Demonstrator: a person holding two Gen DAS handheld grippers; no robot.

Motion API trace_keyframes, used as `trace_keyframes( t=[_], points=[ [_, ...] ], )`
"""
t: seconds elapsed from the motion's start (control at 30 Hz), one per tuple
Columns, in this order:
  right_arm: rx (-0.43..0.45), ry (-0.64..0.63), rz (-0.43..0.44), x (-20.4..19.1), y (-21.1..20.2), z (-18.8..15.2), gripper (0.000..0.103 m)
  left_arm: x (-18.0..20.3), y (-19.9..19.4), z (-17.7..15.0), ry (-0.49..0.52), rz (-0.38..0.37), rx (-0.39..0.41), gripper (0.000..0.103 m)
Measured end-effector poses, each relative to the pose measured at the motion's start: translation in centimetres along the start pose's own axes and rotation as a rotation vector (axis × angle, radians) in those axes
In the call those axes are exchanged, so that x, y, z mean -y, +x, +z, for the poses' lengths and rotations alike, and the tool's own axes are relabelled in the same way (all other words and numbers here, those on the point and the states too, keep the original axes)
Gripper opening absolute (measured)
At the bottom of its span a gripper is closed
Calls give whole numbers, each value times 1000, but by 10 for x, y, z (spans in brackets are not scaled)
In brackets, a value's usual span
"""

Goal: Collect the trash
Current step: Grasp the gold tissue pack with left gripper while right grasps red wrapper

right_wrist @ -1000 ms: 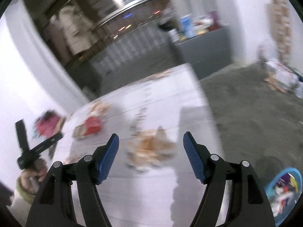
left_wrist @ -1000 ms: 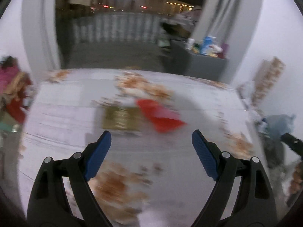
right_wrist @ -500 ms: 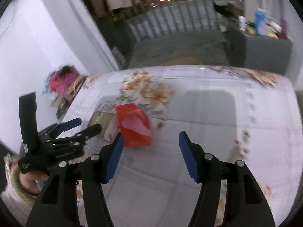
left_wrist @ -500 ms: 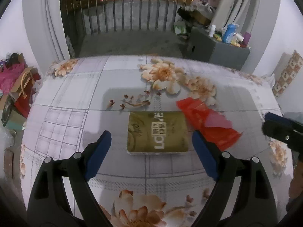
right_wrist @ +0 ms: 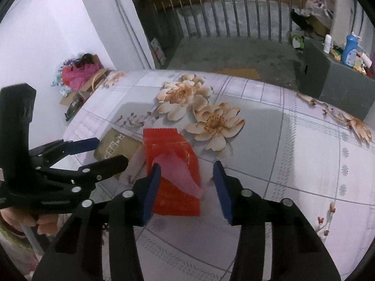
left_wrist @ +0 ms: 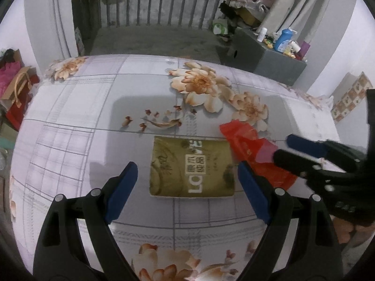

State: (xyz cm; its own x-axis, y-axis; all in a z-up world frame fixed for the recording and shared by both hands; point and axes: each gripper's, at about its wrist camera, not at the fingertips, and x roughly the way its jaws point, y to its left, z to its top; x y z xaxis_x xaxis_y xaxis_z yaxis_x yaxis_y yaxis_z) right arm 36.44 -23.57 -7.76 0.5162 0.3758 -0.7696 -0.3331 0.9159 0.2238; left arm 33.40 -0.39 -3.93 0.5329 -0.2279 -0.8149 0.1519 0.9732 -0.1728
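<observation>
The right gripper has swung in over the red wrapper and its jaws are closing around it, pads not yet pressing. The left gripper, wide open and empty, has dropped to straddle the near edge of the gold packet. Both pieces lie touching, mid-table; each pickup looks imminent. Beyond: balcony railing.

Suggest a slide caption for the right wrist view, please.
Right gripper closing around a red wrapper on the floral tablecloth.
</observation>
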Motion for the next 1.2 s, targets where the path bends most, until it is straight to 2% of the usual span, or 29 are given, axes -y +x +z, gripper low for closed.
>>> trace_keyframes(
  t=[0.07,0.17,0.23,0.33,0.53,0.93,1.07,1.2],
  points=[
    [-11,-8,5,-2,5,0,39,1,2,0,-4,-11,-15,83],
    [-42,-25,-8,-4,12,-2,27,3,8,-1,3,19,-29,83],
    [-59,-23,-13,-4,17,-4,15,5,13,-2,17,35,-41,83],
    [-64,-15,-4,-2,20,-6,8,8,18,-4,31,53,-44,82],
    [-57,-7,5,0,12,-9,5,11,18,-5,44,47,-29,71],
    [-45,30,36,9,-21,-29,5,20,3,-20,37,-2,-47,70],
    [-52,86,72,17,-44,-51,5,32,-9,-37,53,-46,-58,70],
    [-75,152,90,20,-68,-90,5,49,-27,-69,83,-110,-91,70]
  ],
)
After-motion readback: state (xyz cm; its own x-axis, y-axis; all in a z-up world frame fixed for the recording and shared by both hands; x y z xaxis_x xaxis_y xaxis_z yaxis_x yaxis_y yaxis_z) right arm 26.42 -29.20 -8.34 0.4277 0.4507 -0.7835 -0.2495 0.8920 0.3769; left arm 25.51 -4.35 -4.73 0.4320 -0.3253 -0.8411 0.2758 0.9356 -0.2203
